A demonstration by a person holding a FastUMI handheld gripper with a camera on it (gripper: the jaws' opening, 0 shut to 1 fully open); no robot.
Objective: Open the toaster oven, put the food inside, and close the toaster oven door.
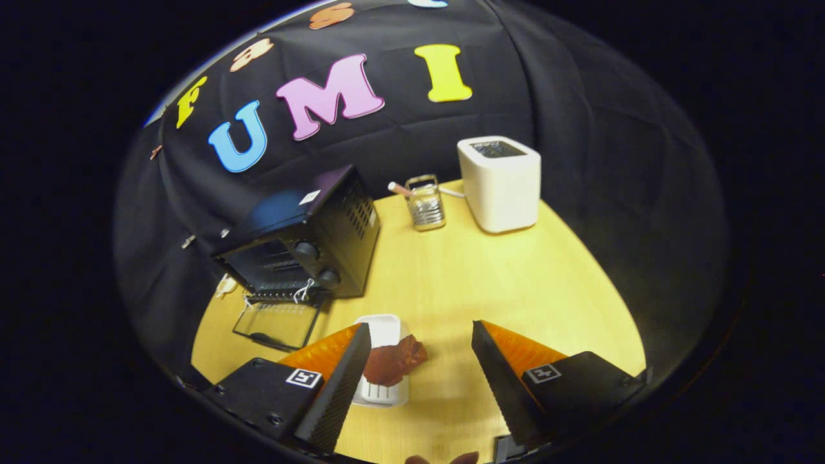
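Gripper view: gripper [420,335], 2 fingers spread apart, holding nothing. Food [394,361], dark red, on white tray [385,328] beside left finger. Toaster oven [303,241], door [278,324] down, beyond. White toaster [501,183], glass jar [426,203] behind. No legible writing on these items.

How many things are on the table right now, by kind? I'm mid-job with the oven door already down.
Appliances: 2, the black toaster oven, door open, and the white toaster.
Containers: 2, the glass jar and the white tray.
Food: 1, the reddish piece on the tray.
Total: 5.
The gripper is open, fingers wide apart, food just inside its left finger.
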